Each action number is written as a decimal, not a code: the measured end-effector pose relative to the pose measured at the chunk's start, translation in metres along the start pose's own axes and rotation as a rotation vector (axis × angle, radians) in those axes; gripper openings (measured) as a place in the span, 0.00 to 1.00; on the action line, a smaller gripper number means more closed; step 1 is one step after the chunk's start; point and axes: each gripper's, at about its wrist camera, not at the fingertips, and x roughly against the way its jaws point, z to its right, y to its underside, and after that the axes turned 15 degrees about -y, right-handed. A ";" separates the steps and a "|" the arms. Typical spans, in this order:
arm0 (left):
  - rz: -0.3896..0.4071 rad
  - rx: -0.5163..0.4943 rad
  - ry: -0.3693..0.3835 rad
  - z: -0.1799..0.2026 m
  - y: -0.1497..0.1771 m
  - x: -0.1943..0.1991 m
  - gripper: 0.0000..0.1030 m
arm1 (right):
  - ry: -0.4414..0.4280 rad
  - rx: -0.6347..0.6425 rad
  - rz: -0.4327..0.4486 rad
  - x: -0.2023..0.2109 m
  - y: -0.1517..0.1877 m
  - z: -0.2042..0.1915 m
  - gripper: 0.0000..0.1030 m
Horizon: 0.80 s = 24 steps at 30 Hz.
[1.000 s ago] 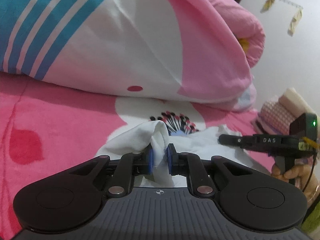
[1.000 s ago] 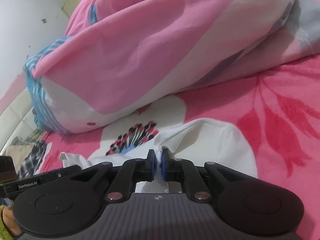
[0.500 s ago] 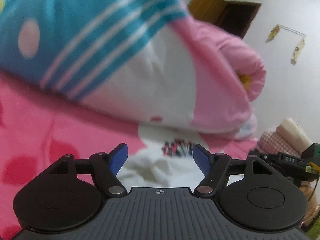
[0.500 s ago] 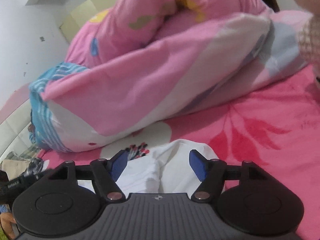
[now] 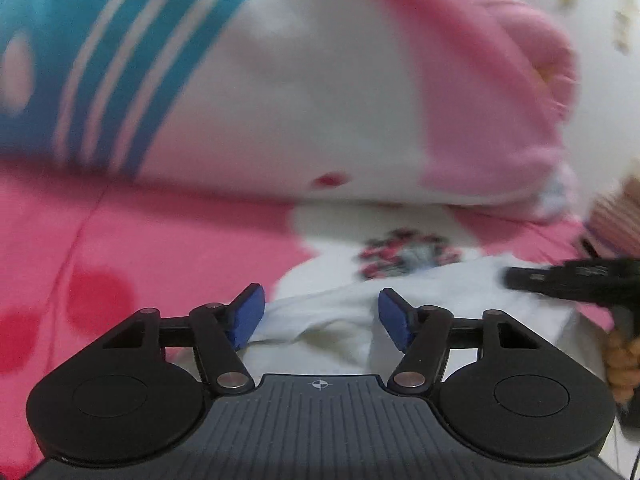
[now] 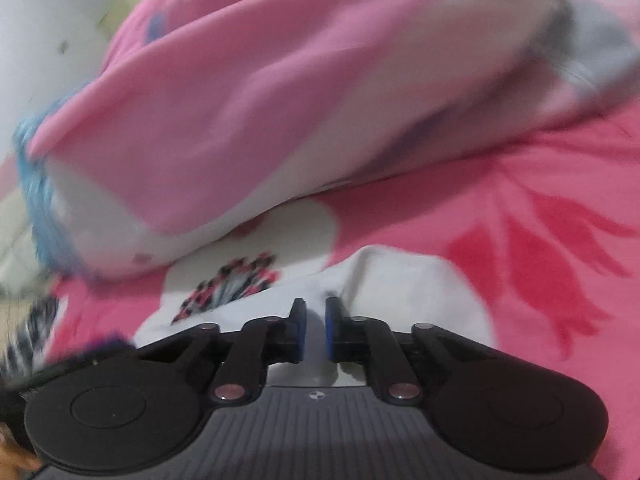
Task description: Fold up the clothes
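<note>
A white garment (image 5: pixel 400 300) lies rumpled on the pink flowered bedsheet (image 5: pixel 160 248). My left gripper (image 5: pixel 320 312) hangs low over the garment's left part. Its blue pads (image 5: pixel 248 316) stand apart and are closing, with cloth lying between them but not pressed. In the right wrist view the garment (image 6: pixel 400 280) bunches into a crease at my right gripper (image 6: pixel 315 322), whose jaws are closing to a narrow gap and pinch a fold of it. The right gripper (image 5: pixel 560 280) also shows, blurred, at the right of the left wrist view.
A big rolled quilt (image 5: pixel 320 100), pink and white with blue stripes, lies across the bed just behind the garment. A hand (image 5: pixel 624 352) holds the right gripper's handle. Checked cloth (image 6: pixel 28 332) lies at the bed's left edge beside the wall (image 6: pixel 48 40).
A second ago both grippers were shut on the garment. They then let go, opened wide and tilted up. Now both are back down; the right has shut on cloth again, the left has narrowed slightly.
</note>
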 end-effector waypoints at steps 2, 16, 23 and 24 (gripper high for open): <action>-0.001 0.047 0.026 -0.011 -0.001 0.000 0.60 | 0.009 -0.051 0.038 0.011 -0.003 0.008 0.10; 0.141 -0.097 0.047 0.013 -0.002 0.048 0.68 | -0.155 -0.064 0.014 0.031 0.001 -0.027 0.10; 0.037 -0.351 0.142 0.055 0.029 0.050 0.67 | -0.020 -0.012 -0.101 0.036 0.033 -0.013 0.06; 0.027 -0.363 0.133 0.058 0.033 0.047 0.67 | -0.030 -0.041 -0.091 0.040 0.033 -0.009 0.06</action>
